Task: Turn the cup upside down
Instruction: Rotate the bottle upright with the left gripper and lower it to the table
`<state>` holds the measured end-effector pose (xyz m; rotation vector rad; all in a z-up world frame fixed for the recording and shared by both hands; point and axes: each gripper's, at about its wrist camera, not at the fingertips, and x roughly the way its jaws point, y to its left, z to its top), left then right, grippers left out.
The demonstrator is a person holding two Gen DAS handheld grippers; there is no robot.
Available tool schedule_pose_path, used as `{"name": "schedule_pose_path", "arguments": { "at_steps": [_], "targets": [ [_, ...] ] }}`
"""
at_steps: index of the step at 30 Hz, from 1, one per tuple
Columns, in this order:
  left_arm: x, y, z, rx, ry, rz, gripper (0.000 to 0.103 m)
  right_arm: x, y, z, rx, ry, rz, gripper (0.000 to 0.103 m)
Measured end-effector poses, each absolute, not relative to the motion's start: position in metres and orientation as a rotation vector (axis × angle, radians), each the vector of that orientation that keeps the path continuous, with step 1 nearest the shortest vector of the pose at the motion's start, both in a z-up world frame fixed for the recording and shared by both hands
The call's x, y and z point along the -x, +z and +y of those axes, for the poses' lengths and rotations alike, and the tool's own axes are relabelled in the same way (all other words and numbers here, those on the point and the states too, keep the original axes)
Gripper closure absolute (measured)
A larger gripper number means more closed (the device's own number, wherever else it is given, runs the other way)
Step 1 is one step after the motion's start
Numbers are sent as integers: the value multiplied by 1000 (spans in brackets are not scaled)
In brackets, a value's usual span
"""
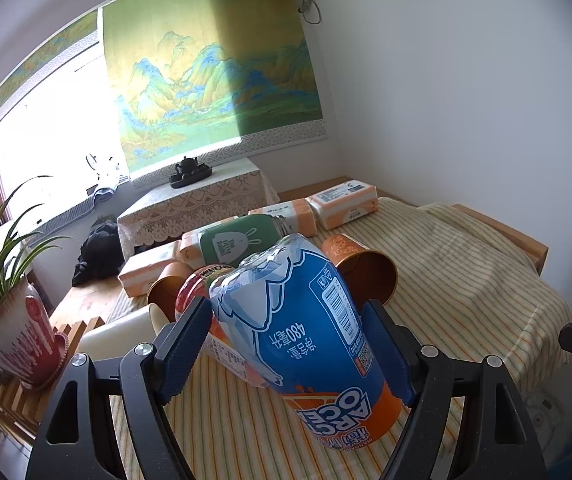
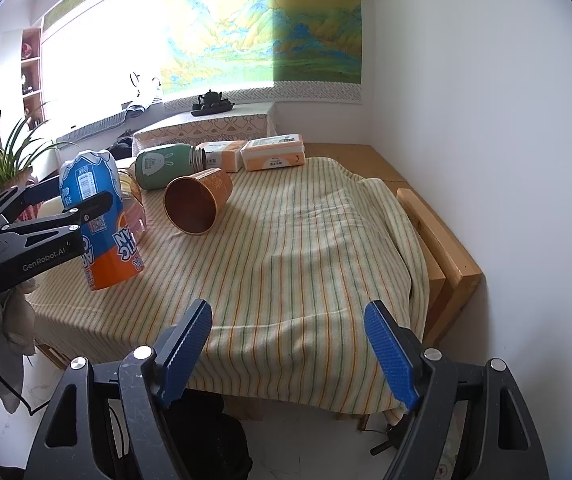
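The left gripper [image 1: 287, 344] was closed on the blue and orange cup [image 1: 305, 332], its blue pads pressed against both sides of the printed wall. The cup was held upside down and tilted, its orange rim end low over the striped tablecloth [image 2: 305, 248] near the table's left edge; whether the rim touched the cloth could not be told. The right gripper [image 2: 287, 340] was held spread and empty, low before the table's front edge, well apart from the cup. Behind the cup, an orange paper cup [image 2: 198, 204] was lying on its side, mouth toward the camera, with a green flask [image 2: 166, 165] lying beside it and tissue packs [image 2: 274, 152] farther back.
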<state>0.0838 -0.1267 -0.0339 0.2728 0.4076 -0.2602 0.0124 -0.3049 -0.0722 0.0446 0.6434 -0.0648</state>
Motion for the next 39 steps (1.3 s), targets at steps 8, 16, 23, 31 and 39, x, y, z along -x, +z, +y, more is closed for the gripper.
{"name": "schedule_pose_path", "arguments": {
  "at_steps": [8, 16, 23, 31, 39],
  "targets": [
    [-72, -37, -133, -324, -298, 385, 23, -13, -74, -303, -41, -65, 647, 28],
    [-57, -43, -141, -371, -304, 333, 22, -13, -75, -302, -45, -63, 648, 28],
    [-49, -48, -141, -365, -356, 361, 22, -13, -75, -302, -45, -62, 646, 28],
    [-44, -50, -141, -358, -367, 368, 14, -13, -74, -301, -41, -58, 643, 28],
    [-43, -47, -134, -322, -386, 386, 9, -14, -73, -298, -43, -54, 642, 28]
  ]
}}
